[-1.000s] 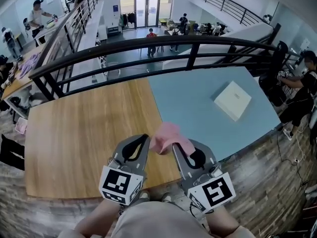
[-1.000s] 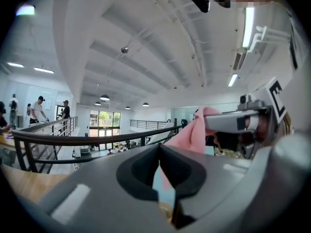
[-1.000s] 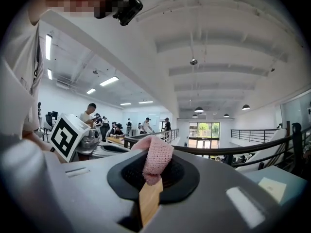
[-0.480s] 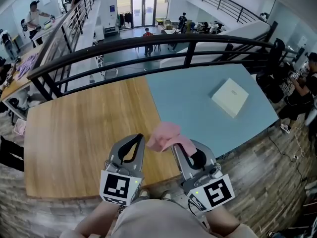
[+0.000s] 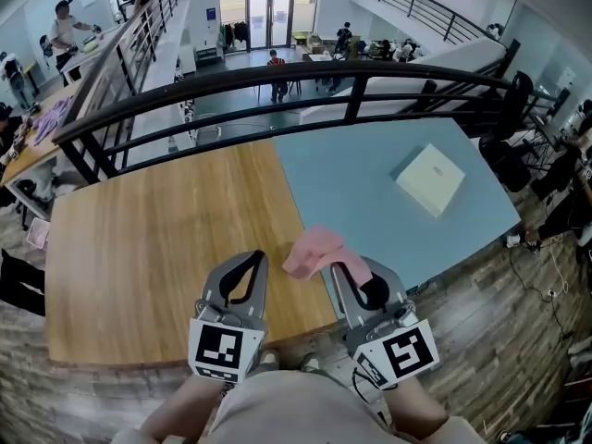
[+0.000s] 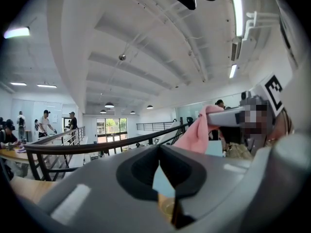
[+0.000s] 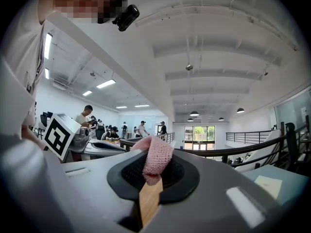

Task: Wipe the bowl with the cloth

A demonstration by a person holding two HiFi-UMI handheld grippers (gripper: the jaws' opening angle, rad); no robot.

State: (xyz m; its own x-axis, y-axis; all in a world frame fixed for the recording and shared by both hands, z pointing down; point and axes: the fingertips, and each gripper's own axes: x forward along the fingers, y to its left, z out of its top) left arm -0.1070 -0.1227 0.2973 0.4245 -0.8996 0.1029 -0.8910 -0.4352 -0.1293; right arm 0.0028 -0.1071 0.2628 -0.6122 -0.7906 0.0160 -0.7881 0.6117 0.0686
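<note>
Cloth (image 5: 314, 248) aside, the biggest thing is one table (image 5: 157, 239), its left half grained wood and its right half smooth pale blue. One black metal railing (image 5: 277, 86) curves along its far edge. One flat, square white box (image 5: 430, 178) lies far right on the blue half. Two grey grippers sit at the near edge, each carrying a black-and-white marker cube (image 5: 222, 348). The left gripper (image 5: 250, 259) has its jaws pressed together on nothing. The right gripper (image 5: 344, 268) pinches the single pink, knitted, crumpled cloth, which bulges up and left over the seam between the halves. Its pinched end is hidden between the jaws, and the person's arms are cut off below.
</note>
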